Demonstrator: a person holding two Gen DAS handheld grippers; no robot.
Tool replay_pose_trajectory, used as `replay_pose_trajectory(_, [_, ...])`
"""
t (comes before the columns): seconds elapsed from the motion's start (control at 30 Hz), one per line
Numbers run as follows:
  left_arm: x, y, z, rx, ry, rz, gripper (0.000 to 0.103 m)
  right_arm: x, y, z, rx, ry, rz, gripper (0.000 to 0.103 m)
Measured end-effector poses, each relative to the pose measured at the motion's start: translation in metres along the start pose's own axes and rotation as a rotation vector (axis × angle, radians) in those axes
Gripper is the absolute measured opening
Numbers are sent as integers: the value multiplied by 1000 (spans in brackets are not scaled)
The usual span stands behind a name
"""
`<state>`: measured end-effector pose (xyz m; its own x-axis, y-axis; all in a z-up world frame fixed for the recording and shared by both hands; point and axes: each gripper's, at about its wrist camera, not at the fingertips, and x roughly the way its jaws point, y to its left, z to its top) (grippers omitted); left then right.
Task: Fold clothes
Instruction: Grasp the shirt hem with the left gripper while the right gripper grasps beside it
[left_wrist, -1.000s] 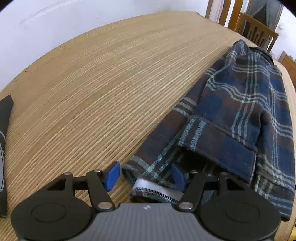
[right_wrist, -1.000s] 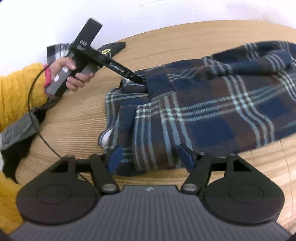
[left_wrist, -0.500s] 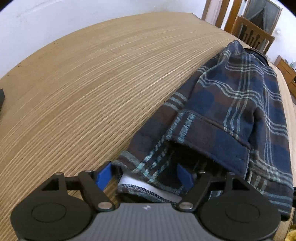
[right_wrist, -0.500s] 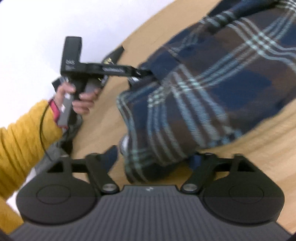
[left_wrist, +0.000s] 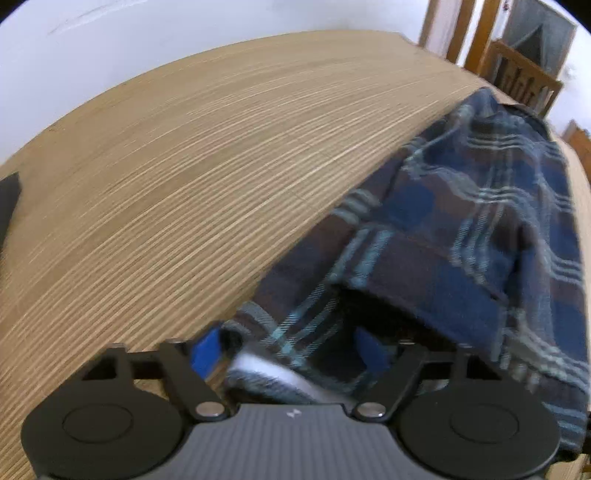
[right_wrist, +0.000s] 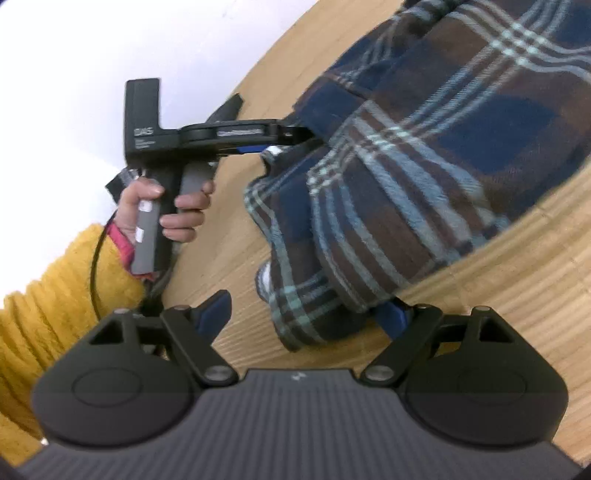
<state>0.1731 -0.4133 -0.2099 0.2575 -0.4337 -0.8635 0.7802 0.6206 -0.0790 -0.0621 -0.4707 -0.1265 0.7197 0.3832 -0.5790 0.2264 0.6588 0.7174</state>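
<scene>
Tabletop: light wood, striped grain. Left wrist view shows a broad bare stretch to the left of and beyond the garment, running to the far rim against a white wall. A wooden chair stands past the far right corner. A dark object sits at the left rim, cut off by the frame.

Plaid shirt: navy and brown checks with pale blue lines, lying bunched on the right part of the tabletop, white lining showing at the near hem.

Left gripper: fingers closing, near hem corner between the blue pads; the blurred frame does not show whether the pads press the cloth.

Right gripper: fingers wide apart and closing, a folded shirt corner between them, left pad clear of the cloth. Right wrist view also shows the left hand, yellow sleeve, gripping its handle at the shirt's far edge.
</scene>
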Motion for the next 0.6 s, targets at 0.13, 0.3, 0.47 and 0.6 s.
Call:
replay_pose_trajectory(0.13, [-8,-2,-4,-64,-33,-52,16,14,2,8,-37,-20,-69,27])
replay_pose_trajectory(0.3, [-41,32,-15,-343,-144,-217,15,-6,4,14,-45,-8,-5,22])
replay_pose_trajectory(0.47, [-77,19,-3,-347,-217,-278,14,-54,14,29,-65,-84,148,21])
replay_pose_trajectory(0.6, [-100,-5,29,-327,-280,-351,14,-66,12,27,-85,-175,195,21])
